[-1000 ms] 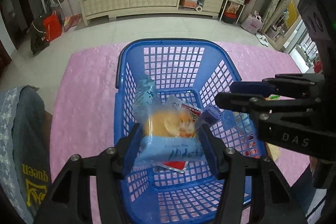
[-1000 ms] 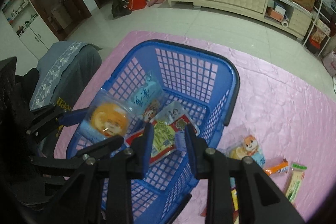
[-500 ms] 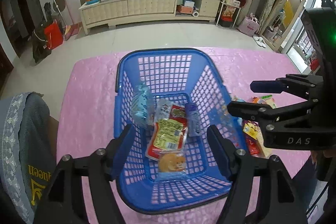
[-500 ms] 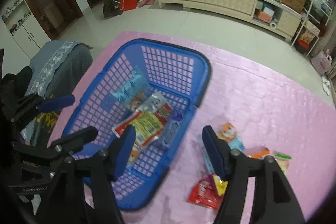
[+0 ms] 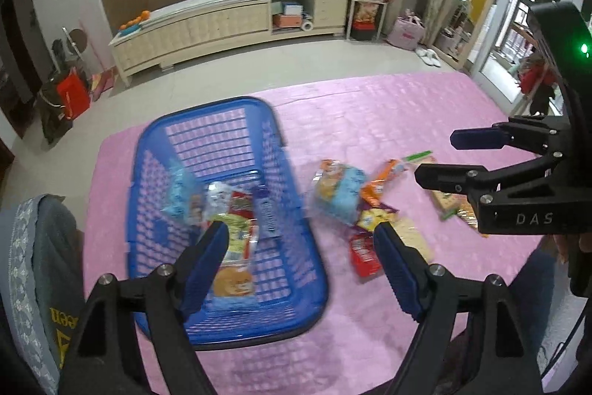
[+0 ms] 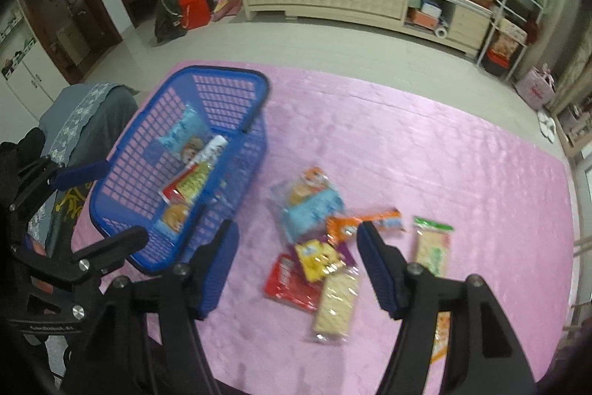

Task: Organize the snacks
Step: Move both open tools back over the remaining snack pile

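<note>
Snacks sit in 2 groups: several packets lie inside the blue basket (image 5: 225,210), and a loose pile (image 6: 325,247) lies on the pink tabletop (image 6: 444,143) just to the basket's right. In the basket, a pale blue packet (image 6: 181,136) leans on the far left wall; a red-and-yellow packet (image 6: 187,186) and an orange-print packet (image 5: 233,282) lie on the floor. The pile holds a light blue bag (image 6: 307,206), an orange bar (image 6: 364,219), a yellow pouch (image 6: 318,260), a red packet (image 6: 288,280), a cracker pack (image 6: 335,306) and a green-tipped wafer pack (image 6: 433,247). Your left claw (image 5: 299,258) is spread, jaws having just widened, nothing between them. Your right claw (image 6: 296,265) hangs over the pile, likewise spread and empty.
</note>
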